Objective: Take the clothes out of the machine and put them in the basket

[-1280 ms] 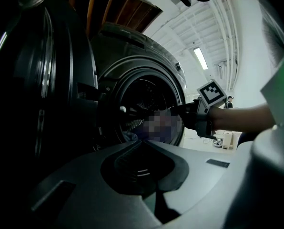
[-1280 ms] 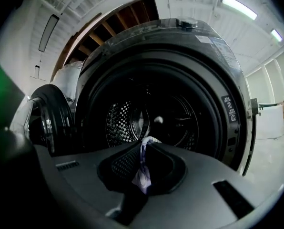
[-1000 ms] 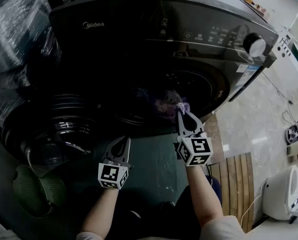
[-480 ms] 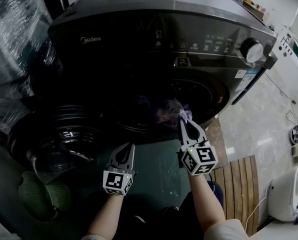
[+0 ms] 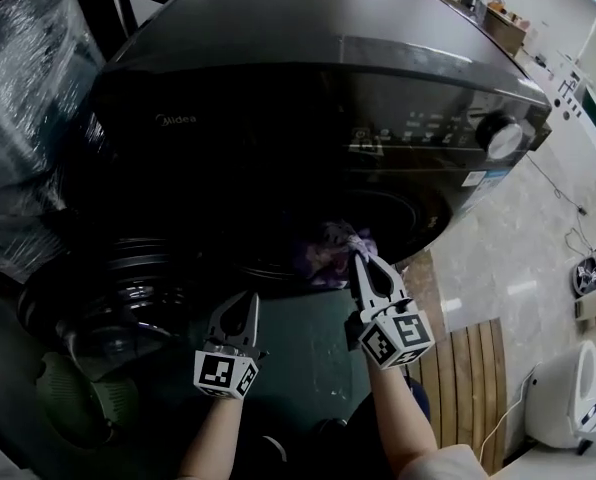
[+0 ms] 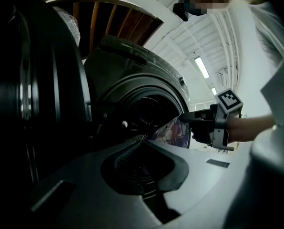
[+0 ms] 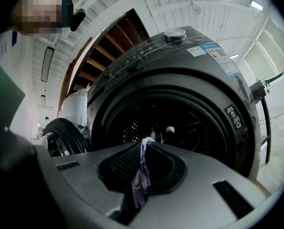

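Right tongs (image 5: pixel 363 258) pinch a purple flowery cloth (image 5: pixel 328 253) at the black washing machine's (image 5: pixel 308 98) mouth, mid-frame. Left tongs (image 5: pixel 240 308) are closed, empty. Next job, I think: carry it to the green basket (image 5: pixel 83 408), lower left.

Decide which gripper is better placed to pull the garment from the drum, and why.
Right: the right gripper is shut on the purple garment at the drum mouth; the left gripper is shut on nothing.
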Motion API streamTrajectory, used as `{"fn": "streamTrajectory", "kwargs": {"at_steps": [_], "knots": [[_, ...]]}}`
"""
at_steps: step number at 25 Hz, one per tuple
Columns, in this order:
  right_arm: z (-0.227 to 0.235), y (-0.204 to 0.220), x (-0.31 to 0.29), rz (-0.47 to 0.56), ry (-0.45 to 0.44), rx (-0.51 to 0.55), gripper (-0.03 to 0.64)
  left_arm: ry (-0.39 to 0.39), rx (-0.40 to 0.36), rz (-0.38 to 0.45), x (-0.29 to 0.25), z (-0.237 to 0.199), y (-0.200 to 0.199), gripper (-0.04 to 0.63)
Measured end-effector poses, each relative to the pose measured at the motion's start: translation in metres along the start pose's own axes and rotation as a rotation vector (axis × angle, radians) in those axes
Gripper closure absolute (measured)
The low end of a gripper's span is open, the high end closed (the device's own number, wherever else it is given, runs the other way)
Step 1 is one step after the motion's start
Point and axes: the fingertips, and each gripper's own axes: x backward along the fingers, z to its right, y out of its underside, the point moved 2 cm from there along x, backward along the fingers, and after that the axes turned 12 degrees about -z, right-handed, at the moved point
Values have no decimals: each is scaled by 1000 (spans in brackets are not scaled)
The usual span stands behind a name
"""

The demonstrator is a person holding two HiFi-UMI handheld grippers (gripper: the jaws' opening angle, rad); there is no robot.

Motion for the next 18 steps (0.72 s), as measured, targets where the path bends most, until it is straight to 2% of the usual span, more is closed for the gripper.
{"fn": "streamTrajectory", "kwargs": {"at_steps": [5,10,18], "knots": [[-1,-20,-3,3,31,25,594,5,-5,26,-1,2,-39,575],[-13,-47,7,-29,40,12,595,-22,-35,-4,21,-2,-86,575],[-47,-117,42,-71,26,0,597,-65,-23,-39,57,-3,-171,575]]}}
